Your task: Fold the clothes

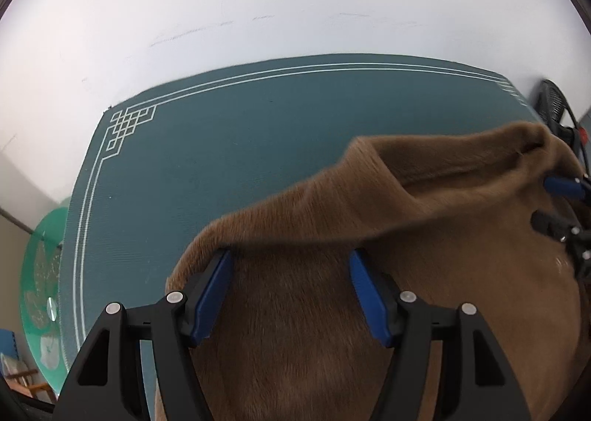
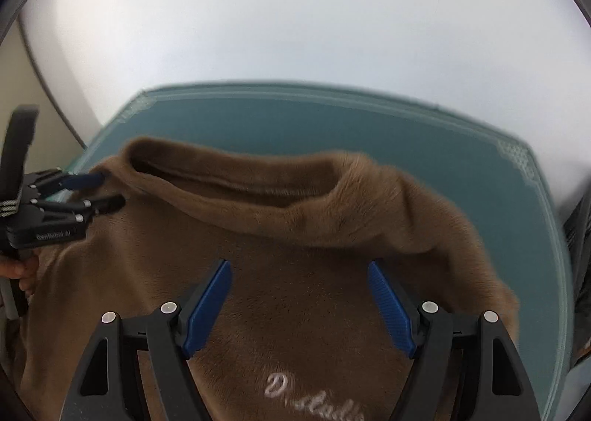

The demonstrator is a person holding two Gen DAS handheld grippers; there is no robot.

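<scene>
On the teal mat [image 1: 221,170] lies a brown fleece garment [image 2: 280,303], its far portion doubled toward the near side into a soft rolled fold [image 2: 295,199], with white embroidered lettering [image 2: 314,402] at the near edge. The fabric appears thick, plush and limp: judged light, non-fragile, apt to sag and slide on itself, so it is best taken at the corners or ends of the fold, pinching both layers together. The left gripper [image 1: 291,291] stands over the cloth near the fold's left end, jaws spread wide, nothing clamped between the blue pads [image 1: 212,295]. The right gripper [image 2: 299,304] hangs above the garment's middle, jaws likewise wide apart and empty. Whether either fingertip brushes the pile cannot be told. Both views are blurred toward the fold.
</scene>
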